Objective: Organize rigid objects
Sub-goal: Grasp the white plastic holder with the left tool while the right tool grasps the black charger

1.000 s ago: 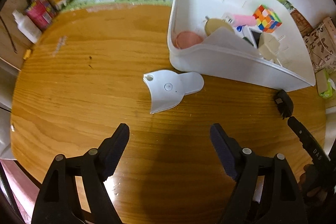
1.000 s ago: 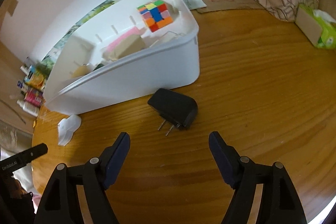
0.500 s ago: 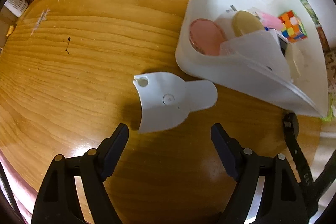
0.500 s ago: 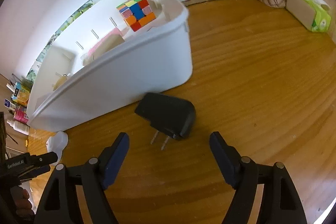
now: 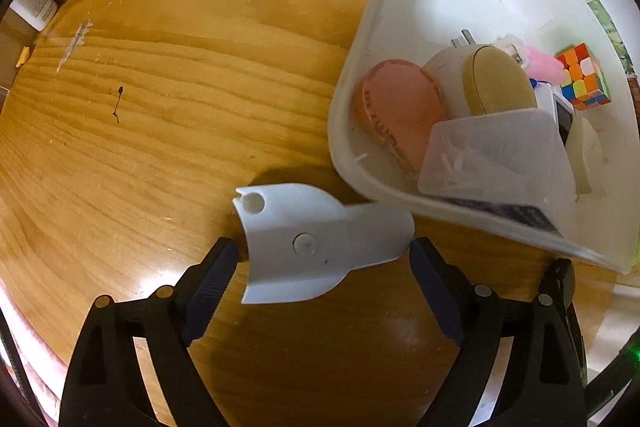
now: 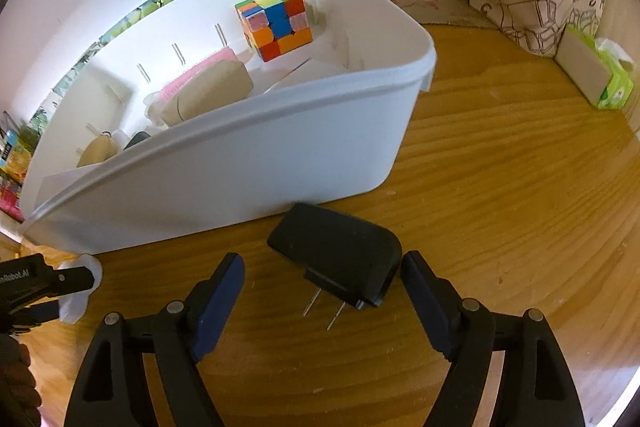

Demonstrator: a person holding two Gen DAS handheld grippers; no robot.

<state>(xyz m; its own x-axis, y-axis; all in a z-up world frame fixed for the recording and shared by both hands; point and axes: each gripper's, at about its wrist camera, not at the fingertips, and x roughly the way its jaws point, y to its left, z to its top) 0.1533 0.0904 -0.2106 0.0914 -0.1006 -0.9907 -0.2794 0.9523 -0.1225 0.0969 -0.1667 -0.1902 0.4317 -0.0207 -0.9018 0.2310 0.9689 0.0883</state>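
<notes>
Both grippers have closed in over the last second, the left gripper [image 5: 322,267] wide open around the white plastic piece [image 5: 316,243] and the right gripper [image 6: 322,285] wide open around the black plug [image 6: 340,259], each beside the white bin [image 6: 224,163], so two grasps look imminent.

Black plastic left gripper [image 5: 324,259], right gripper [image 6: 320,283], navy ribbed pads, silver rivets

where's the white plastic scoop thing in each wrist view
Left wrist: the white scoop lies low in the centre on the table, between the open left gripper fingers.
Right wrist: only a sliver shows at far left, behind the left gripper's tip.
Shared landmark: the white bin.
</notes>
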